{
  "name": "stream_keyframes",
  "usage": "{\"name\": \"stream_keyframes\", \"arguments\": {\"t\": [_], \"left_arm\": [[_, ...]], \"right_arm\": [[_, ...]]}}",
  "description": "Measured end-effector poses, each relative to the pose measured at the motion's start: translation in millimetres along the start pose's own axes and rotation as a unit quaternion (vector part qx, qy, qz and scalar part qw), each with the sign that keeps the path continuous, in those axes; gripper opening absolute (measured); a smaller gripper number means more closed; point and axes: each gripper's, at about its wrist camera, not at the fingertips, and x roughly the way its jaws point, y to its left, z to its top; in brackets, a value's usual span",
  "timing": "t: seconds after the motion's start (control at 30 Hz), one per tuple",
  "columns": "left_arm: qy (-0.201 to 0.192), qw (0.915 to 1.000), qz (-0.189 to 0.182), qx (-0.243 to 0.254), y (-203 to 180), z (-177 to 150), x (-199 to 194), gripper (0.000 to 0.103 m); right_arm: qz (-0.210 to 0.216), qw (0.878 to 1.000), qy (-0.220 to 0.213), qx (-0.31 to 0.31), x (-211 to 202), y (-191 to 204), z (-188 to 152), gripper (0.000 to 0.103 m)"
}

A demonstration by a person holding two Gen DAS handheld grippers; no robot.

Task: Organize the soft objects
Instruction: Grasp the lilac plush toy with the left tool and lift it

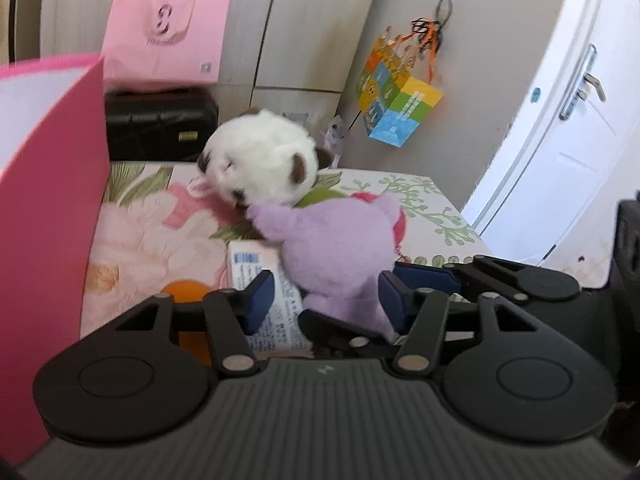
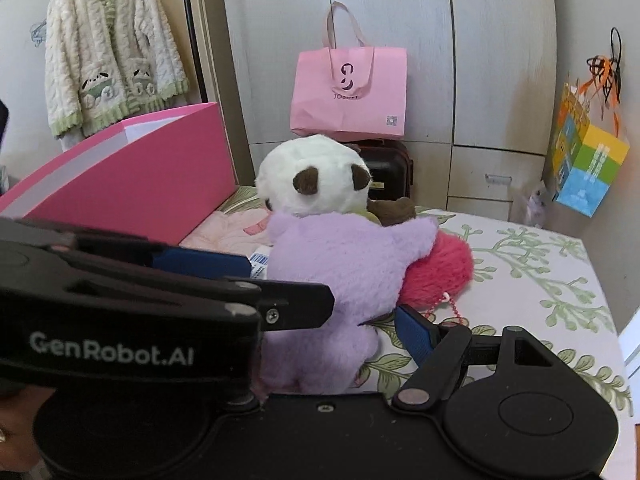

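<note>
purple plush toy (image 1: 336,256) sits between the blue pads of the left gripper (image 1: 326,292), jaws apart, not visibly pressing. right gripper (image 2: 332,300) jaws apart, flanking the same toy

Floral-covered bed (image 2: 532,276) carries a purple plush (image 2: 348,280), white plush (image 2: 316,176), printed box (image 1: 264,280) and pink box (image 2: 160,184) along its left edge.
</note>
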Motion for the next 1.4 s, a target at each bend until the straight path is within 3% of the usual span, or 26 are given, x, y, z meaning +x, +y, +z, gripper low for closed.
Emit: {"name": "stream_keyframes", "arguments": {"t": [0.17,0.37,0.87,1.4], "left_arm": [[0.000,0.9999,-0.015,0.008,-2,-3,5,0.045],[-0.006,0.9997,-0.010,0.019,-7,-6,6,0.042],[-0.003,0.9994,-0.011,0.033,-21,-18,-12,0.042],[-0.003,0.9993,-0.003,0.036,-40,-40,-53,0.042]], "right_arm": [[0.008,1.000,-0.004,0.005,1,0,-3,0.061],[0.010,1.000,-0.012,0.023,-1,-1,-8,0.057],[0.012,0.998,-0.018,0.055,-18,2,-22,0.054],[-0.024,0.999,-0.013,0.020,-58,37,-35,0.054]]}}
